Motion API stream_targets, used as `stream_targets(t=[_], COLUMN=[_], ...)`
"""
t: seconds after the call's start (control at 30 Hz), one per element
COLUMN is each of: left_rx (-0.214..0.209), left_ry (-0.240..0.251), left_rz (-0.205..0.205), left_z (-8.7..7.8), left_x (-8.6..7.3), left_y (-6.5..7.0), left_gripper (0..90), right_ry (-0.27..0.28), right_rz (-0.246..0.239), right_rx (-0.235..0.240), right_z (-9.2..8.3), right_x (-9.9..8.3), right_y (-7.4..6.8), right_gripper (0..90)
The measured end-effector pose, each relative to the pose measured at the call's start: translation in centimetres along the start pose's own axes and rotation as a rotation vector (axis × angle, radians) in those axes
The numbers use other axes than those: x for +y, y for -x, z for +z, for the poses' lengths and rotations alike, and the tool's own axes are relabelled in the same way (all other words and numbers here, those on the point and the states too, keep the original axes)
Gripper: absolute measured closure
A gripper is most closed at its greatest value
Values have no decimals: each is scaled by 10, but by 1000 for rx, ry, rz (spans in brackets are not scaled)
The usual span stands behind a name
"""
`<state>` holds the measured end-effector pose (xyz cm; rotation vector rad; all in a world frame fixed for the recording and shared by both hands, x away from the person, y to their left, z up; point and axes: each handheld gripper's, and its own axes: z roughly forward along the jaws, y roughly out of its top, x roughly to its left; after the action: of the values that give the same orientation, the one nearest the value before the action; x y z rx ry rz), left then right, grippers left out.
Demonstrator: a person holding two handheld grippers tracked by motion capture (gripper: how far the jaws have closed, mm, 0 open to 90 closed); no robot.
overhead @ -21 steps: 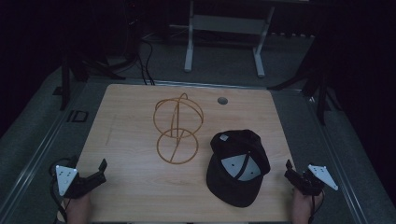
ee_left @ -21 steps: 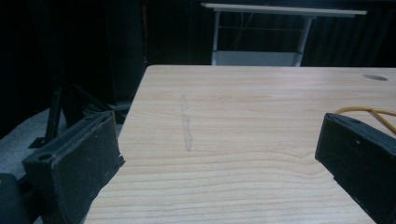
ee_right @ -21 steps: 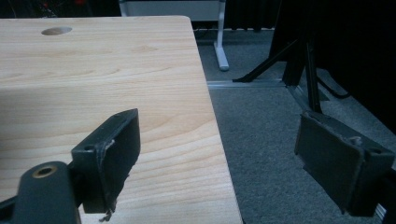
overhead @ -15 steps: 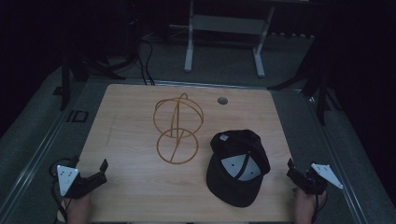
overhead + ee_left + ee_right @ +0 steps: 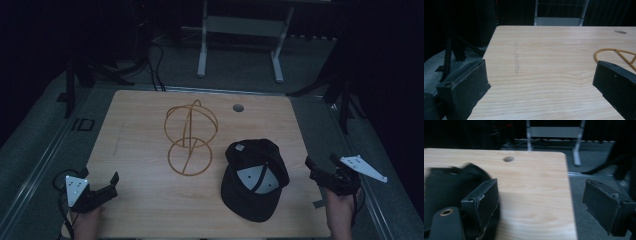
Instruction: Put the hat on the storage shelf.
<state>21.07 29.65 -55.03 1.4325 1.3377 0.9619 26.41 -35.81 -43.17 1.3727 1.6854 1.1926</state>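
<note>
A black cap [image 5: 255, 177] lies upside down on the wooden table [image 5: 140, 130], right of centre, its grey lining showing. A yellow wire hat stand [image 5: 190, 137] of two rings stands near the middle; part of its base ring [image 5: 616, 53] appears in the left gripper view. My left gripper [image 5: 107, 184] hovers at the table's front left corner, open, nothing between its jaws. My right gripper [image 5: 320, 165] is off the table's right edge, open and empty, beside the cap [image 5: 446, 187].
A round cable hole [image 5: 238, 107] sits near the table's far edge. Beyond the table stand a white desk frame [image 5: 240, 40], dark tripod legs [image 5: 75, 80] and floor cables. Bare wood spreads over the table's left half.
The right gripper has shifted slightly to the right and down, off the table's edge. The left gripper has barely moved. The cap and the stand have stayed put.
</note>
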Motion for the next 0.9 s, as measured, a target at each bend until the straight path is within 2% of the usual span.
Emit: stream_targets(t=[0.07, 0.17, 0.23, 0.3, 0.37, 0.53, 0.63, 0.67, 0.77, 0.83, 0.9], left_rx=[5, -10, -17, -32, -54, -90, -90, -106, -114, -130, -128], left_ry=[-12, -34, -49, -57, -61, -59, -63, -68, -76, -82, -86], left_rz=[11, 16, 24, 36, 30, 38, 43, 43, 48, 53, 56], left_z=[0, 0, 1, 2, 2, 0, 0, 1, 2, 2, 2], left_x=[2, 4, 5, 5, 6, 8, 8, 8, 8, 8, 8], left_y=[3, 7, 11, 15, 18, 27, 30, 31, 34, 36, 38], left_gripper=[3, 2, 3, 2, 2, 3, 2, 2, 2, 3, 3], right_ry=[-9, -12, -29, -53, -86, -145, -178, -213, -261, -291, -302], right_rz=[-10, -41, -40, -56, -75, -102, -117, -130, -166, -181, -166], right_rx=[46, 103, 149, 169, 207, 253, 259, 251, 206, 170, 155], right_z=[-1, -1, 1, 5, 10, 22, 28, 35, 46, 53, 58], right_x=[8, 17, 22, 25, 26, 19, 15, 9, 0, -6, -11], right_y=[-8, -20, -27, -34, -41, -57, -63, -69, -72, -73, -72], right_gripper=[129, 116, 116, 126, 132, 174, 176, 196, 257, 374, 475])
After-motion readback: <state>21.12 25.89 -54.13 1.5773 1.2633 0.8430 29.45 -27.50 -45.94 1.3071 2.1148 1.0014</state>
